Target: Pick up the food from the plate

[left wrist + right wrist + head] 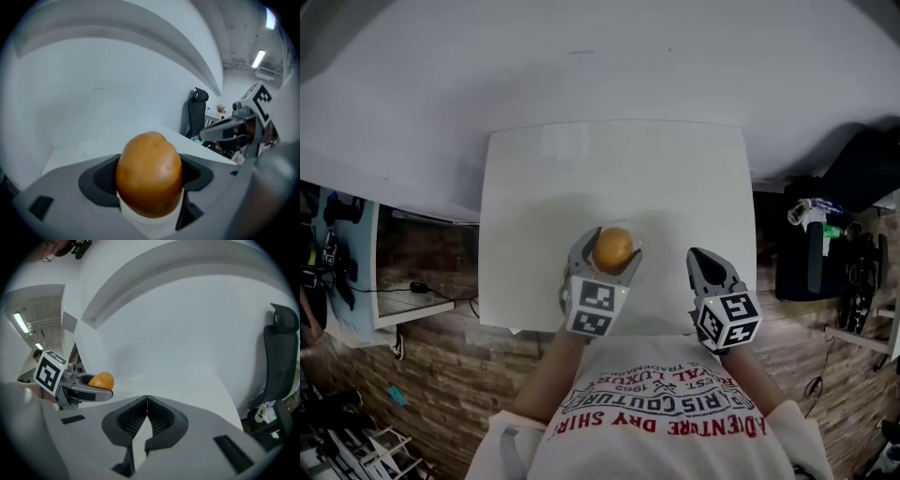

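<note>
Nearest the person, the right gripper hangs over the near edge of the white table with its jaws pressed together on nothing, so it offers no backup if the other side fails. Just beside it, the left gripper has its jaws spread wide and clamped on the flanks of a round orange fruit, which sits between the pads, lifted clear of the tabletop.

The main risk is the fruit squirting out. It is smooth and curved, and the pads seem to bear on a narrow band of it, so a tilt or a jolt could roll it forward out of the jaws. It would then likely drop onto the table and run toward an edge. Squeezing harder could bruise it or pop it free.

Farther out, the tabletop looks bare. I cannot make out a plate against the white surface, so judging a safe set-down spot is hard.
</note>
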